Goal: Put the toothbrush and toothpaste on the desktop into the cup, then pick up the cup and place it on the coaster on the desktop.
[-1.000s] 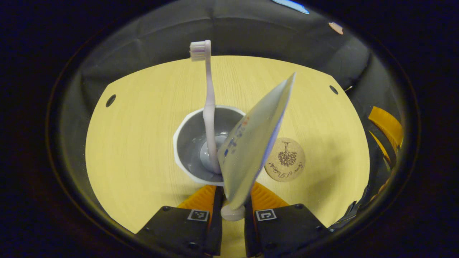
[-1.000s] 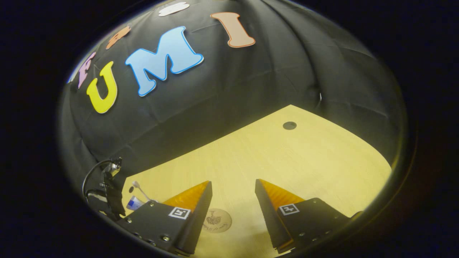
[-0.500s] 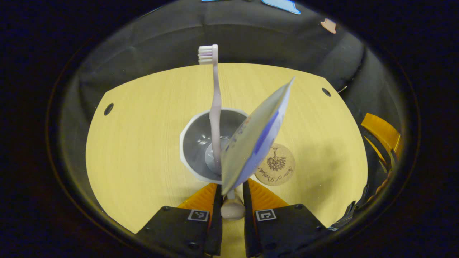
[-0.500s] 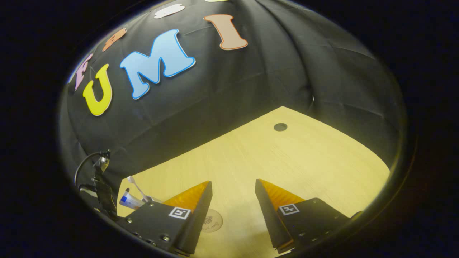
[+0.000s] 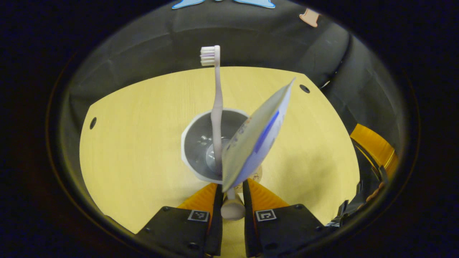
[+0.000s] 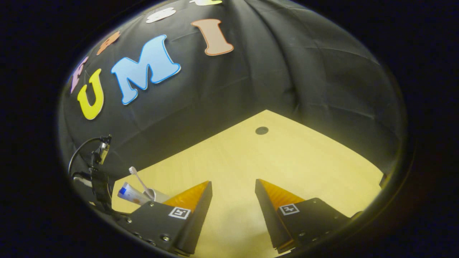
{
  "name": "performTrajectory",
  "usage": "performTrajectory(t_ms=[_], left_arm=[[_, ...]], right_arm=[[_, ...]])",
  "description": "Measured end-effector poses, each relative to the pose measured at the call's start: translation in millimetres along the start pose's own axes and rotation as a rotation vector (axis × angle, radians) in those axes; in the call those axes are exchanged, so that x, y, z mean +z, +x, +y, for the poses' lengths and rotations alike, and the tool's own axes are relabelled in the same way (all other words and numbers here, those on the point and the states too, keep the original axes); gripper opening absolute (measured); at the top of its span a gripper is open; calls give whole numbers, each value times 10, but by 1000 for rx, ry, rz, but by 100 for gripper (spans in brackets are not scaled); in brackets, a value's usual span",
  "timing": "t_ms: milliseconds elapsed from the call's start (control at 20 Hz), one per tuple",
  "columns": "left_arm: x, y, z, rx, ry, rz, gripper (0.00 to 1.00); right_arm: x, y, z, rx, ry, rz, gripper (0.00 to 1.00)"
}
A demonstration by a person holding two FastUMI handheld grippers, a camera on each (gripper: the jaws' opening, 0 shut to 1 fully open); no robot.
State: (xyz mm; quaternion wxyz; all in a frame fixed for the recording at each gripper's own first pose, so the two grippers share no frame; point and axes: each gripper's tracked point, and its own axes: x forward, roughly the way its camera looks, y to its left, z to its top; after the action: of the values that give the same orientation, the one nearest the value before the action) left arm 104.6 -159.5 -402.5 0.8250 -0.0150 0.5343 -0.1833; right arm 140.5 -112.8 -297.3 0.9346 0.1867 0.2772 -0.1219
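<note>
In the left gripper view the left tongs (image 5: 232, 200) are nearly closed, their two orange ribbed fingers (image 5: 200, 196) standing close on either side of the near wall of the cup (image 5: 195, 143), where a rounded white knob, seemingly the cup's handle, sits in the narrow gap between them; both fingers appear to press on it. The cup is white outside with a faceted rim and a smooth, glossy grey inside. A pale toothbrush (image 5: 216, 107) stands in it almost upright, its slim handle resting on the cup's bottom and its white bristled head high above the rim. The toothpaste (image 5: 256, 138) leans out to the right from the cup, a flat, soft tube with a crimped wide end uppermost, silvery white with blue markings. A sliver of the round cork-coloured coaster (image 5: 256, 175) peeks out beside the tube's lower edge, just right of the cup; whether the cup touches it cannot be told. The table (image 5: 136, 143) is pale yellow wood-grain laminate with small dark holes near its corners.

In the right gripper view the right tongs (image 6: 233, 195) stand wide apart with nothing between the wedge-shaped orange fingers, above bare table. The cup with its brush and tube appears small at the far left.
</note>
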Motion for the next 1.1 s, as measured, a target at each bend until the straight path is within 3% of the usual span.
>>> performTrajectory(t_ms=[400, 450, 500, 650, 700, 900, 950, 1100], left_arm=[[-170, 133, -125, 29, 24, 36, 33], [-174, 128, -124, 38, 31, 37, 38], [-175, 132, -120, 46, 33, 36, 33], [-218, 139, -133, 68, 45, 44, 33], [-231, 160, -157, 70, 50, 46, 40], [-180, 100, -206, 69, 32, 18, 38], [-175, 52, -235, 68, 34, 13, 48], [-156, -57, -267, 72, 48, -12, 50]], right_arm=[[39, -16, -222, -53, 41, -3, 74], [30, -9, -242, -56, 41, -1, 74], [29, -4, -251, -58, 41, 0, 74], [41, 13, -283, -58, 47, 2, 74], [45, 6, -306, -56, 49, 1, 75], [43, -6, -331, -45, 50, -1, 74], [43, -9, -337, -42, 50, -2, 74], [48, -11, -330, -28, 50, -4, 74]])
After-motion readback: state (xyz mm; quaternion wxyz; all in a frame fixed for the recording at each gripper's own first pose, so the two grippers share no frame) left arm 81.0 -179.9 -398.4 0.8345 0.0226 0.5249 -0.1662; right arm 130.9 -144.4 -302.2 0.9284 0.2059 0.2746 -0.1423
